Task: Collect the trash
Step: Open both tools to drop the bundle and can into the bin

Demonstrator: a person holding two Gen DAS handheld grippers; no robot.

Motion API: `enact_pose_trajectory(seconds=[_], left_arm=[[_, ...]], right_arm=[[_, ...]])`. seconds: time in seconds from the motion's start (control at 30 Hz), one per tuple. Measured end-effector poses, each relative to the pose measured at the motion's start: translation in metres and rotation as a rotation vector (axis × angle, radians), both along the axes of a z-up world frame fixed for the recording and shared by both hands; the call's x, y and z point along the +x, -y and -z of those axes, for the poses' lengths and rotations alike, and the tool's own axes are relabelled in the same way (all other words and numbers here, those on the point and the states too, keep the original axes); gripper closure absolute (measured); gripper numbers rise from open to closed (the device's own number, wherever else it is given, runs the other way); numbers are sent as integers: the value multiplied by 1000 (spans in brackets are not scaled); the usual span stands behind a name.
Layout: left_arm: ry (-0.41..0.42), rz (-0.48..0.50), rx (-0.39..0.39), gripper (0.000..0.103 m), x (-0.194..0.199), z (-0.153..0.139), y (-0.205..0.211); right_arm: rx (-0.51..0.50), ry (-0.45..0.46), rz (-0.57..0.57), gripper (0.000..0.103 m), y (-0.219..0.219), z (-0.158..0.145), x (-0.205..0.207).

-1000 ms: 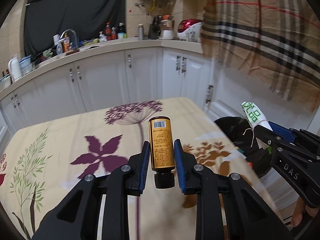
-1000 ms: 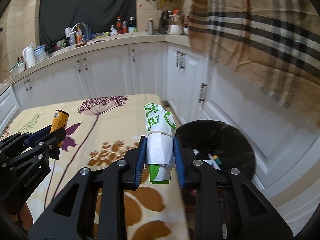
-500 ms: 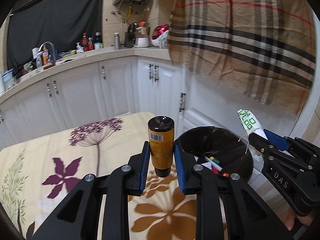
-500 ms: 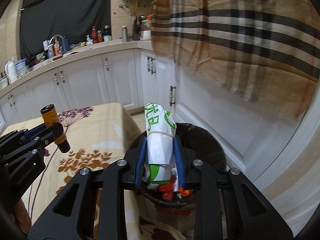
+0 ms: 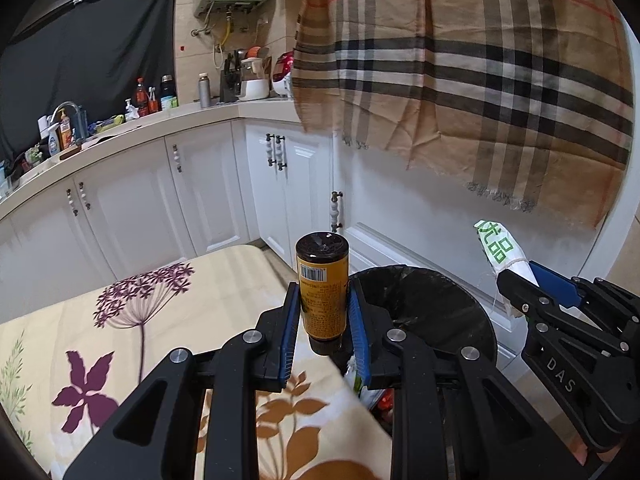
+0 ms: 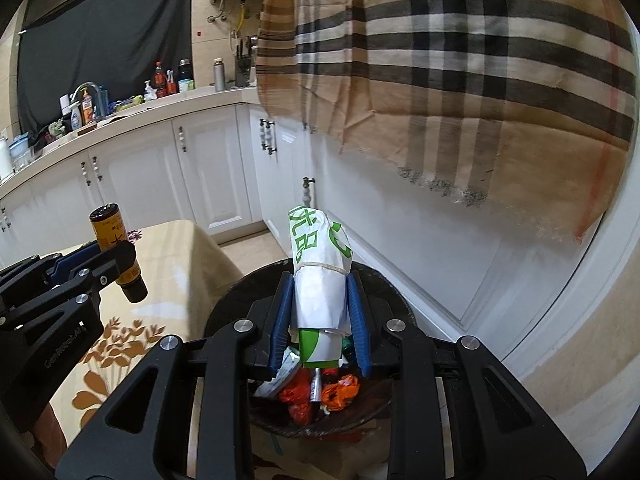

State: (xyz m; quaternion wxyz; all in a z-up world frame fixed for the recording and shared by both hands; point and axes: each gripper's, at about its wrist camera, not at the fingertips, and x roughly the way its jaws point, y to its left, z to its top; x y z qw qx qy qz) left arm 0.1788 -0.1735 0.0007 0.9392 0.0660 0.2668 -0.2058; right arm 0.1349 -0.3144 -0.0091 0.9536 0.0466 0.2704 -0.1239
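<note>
My left gripper (image 5: 323, 330) is shut on an orange bottle (image 5: 322, 284) with a black cap, held cap-down at the table's right edge beside the black trash bin (image 5: 432, 304). My right gripper (image 6: 319, 322) is shut on a rolled white-and-green paper packet (image 6: 320, 268) and holds it right above the bin (image 6: 384, 284), which holds red and orange wrappers (image 6: 320, 394). The bottle (image 6: 114, 248) and left gripper (image 6: 96, 260) show at the left of the right wrist view; the packet (image 5: 502, 250) and right gripper (image 5: 532, 288) show at the right of the left wrist view.
A table with a flowered cloth (image 5: 120, 340) lies left of the bin. White cabinets (image 5: 208, 192) and a cluttered counter (image 5: 100, 124) run behind. A plaid cloth (image 5: 480, 80) hangs at the upper right above the bin.
Both grippers have moved right from over the table toward the bin. The right gripper with the packet now hangs over the bin; the left with the bottle is at the table edge.
</note>
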Motion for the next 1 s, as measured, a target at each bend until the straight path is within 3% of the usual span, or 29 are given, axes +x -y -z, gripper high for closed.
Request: enact_pose_trajectory(seconds=[0.7,0.73,0.8,1.0], left_arm=[[-37,16,68,77,41,29,47],[-41,16,73,76,43,30,48],[-43,10,76,63,44,32,49],[-37,6,76,56,43,33,50]], right_arm=[[19,-41,36,74,33,34,41],[19,-40,41,73,33,35,42],[24,-40,52,62,36,38,44],[26,-39,59,62,38,39,44]])
